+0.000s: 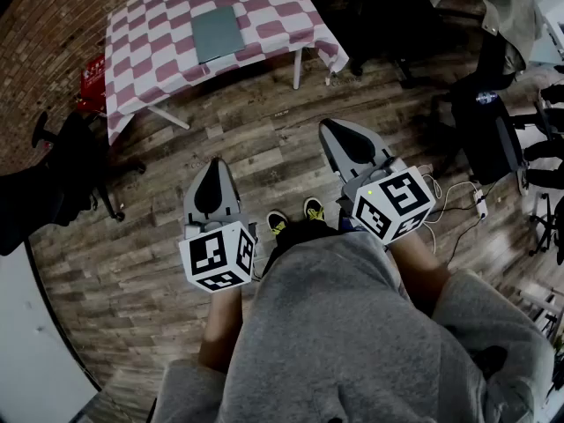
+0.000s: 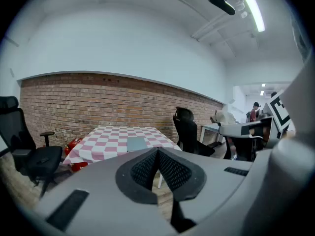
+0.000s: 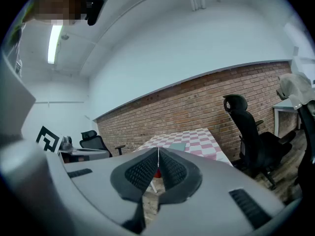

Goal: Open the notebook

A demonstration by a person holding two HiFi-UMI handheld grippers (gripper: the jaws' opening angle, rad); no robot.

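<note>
My left claw (image 1: 213, 164) hangs low in front of my waist, with my forearm (image 1: 220, 324) close along my side. It tips a little below level and aims ahead over the wooden floor (image 1: 256, 117). Its jaws are pressed together with nothing between them. In the left gripper view the two ribbed pads (image 2: 145, 170) meet in a thin line. My right claw (image 1: 328, 126) sits well apart from it and a bit further forward, also nosed slightly down. Its jaws are together and empty too.

The notebook (image 1: 217, 33) lies closed and flat on the checked surface (image 1: 264, 7). It is well ahead of both claws, almost straight ahead of the left claw and off to the left of the right claw's line. It rests on the middle part of the surface, back from every cloth edge, and the near edge of the cloth hangs down facing me.

Bare floor runs from both claws up to that near edge. Left of the left claw, a black office chair (image 1: 75, 166) stands near the surface's left corner, and a red object (image 1: 91, 82) sits low beside that end. Ahead and to the right of the right claw, another black chair (image 1: 388, 16) stands past the surface's right end. A white power strip (image 1: 480, 203) with cables lies on the floor to the right of the right claw. A brick wall (image 2: 98, 102) closes the far side behind the surface.
</note>
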